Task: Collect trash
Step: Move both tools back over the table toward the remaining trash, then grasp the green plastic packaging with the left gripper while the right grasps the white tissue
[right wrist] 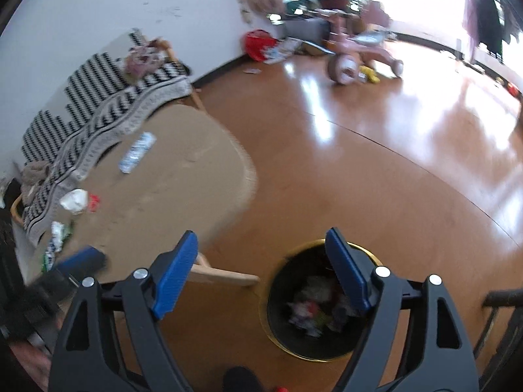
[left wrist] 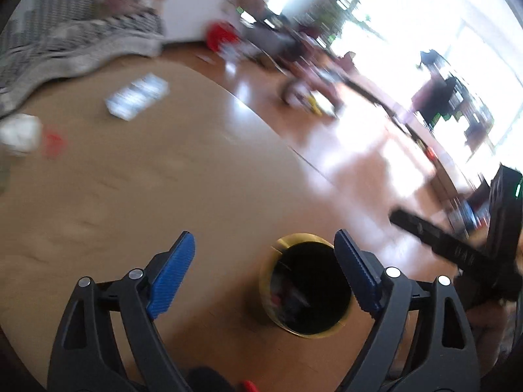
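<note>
A black trash bin with a gold rim (left wrist: 294, 237) (right wrist: 359, 248) stands on the floor below both grippers, with crumpled trash (right wrist: 310, 313) inside it. My left gripper (left wrist: 264, 238) hangs open and empty just left of the bin's mouth. Above the bin's left edge, my right gripper (right wrist: 261, 235) is open and empty too. On the tan table (left wrist: 130, 179) (right wrist: 179, 170) lie a crushed plastic bottle (left wrist: 137, 96) (right wrist: 137, 152), a white crumpled wrapper (left wrist: 19, 134) (right wrist: 75, 201) with a red scrap (left wrist: 54, 142) (right wrist: 94, 202) beside it, and a green-white wrapper (right wrist: 57, 238).
A black-and-white striped blanket (right wrist: 108, 111) covers a seat behind the table. A pink tricycle (right wrist: 353, 55) and a red basket (right wrist: 260, 42) stand across the shiny wooden floor (right wrist: 376, 163). The other gripper shows at the right edge (left wrist: 457, 245) and at the left edge (right wrist: 81, 261).
</note>
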Motion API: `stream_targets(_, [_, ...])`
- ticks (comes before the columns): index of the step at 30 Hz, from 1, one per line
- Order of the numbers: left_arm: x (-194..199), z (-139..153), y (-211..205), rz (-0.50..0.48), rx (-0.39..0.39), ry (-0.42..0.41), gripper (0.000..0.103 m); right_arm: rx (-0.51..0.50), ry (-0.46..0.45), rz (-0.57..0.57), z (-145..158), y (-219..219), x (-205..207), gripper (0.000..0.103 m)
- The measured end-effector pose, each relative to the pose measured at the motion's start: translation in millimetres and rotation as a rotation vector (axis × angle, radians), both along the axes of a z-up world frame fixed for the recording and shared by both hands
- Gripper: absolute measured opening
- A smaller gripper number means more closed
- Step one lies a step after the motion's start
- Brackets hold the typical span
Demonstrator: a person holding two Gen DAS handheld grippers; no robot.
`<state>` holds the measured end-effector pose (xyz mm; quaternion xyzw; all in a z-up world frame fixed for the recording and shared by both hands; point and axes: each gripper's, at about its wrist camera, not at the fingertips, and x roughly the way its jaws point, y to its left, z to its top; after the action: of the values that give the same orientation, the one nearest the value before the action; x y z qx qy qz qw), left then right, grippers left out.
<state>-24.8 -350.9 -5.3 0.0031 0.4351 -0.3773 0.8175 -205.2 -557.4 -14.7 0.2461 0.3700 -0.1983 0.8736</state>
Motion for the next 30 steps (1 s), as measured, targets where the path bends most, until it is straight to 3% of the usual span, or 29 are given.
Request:
stream_targets(2, [27.1,18.1,51.0,0.085,-0.032,-0.019,0.090,-0.002,-0.008,0.054,7.2,23.2,25.2,0.078])
stream_targets(5, [59.8,31.4,127.5,0.223,0.003,-0.072,0.090,-0.023,-0.017,0.179,19.5,79.6,75.9,0.078])
stream_targets(10, [107.8,19.6,266.1,0.472,0.089,-0.089,0.090,-0.045,-0.026,0.391,31.0,185.9,161.1,0.078])
stream_targets(16, [144.6,4.7,378.3,0.649,0.212,-0.113,0.090,-0.050,-0.035,0.601,27.7,308.6,245.0,0.078])
stream_targets(22, [174.6,-26.2,411.5,0.640,0.235,-0.077,0.090,-0.134,-0.044,0.704,7.8,398.7,324.3,0.078])
stream_targets(28, [203.5,-59.2,408.6,0.589,0.278,-0.072,0.090,-0.141,0.031,0.744,-38.1,436.8,373.2,0.076])
stream_targets(30, [208.8,-66.3,411.1,0.597,0.247,-0.040,0.090,-0.151,0.043,0.753,-48.8,442.9,380.3,0.076])
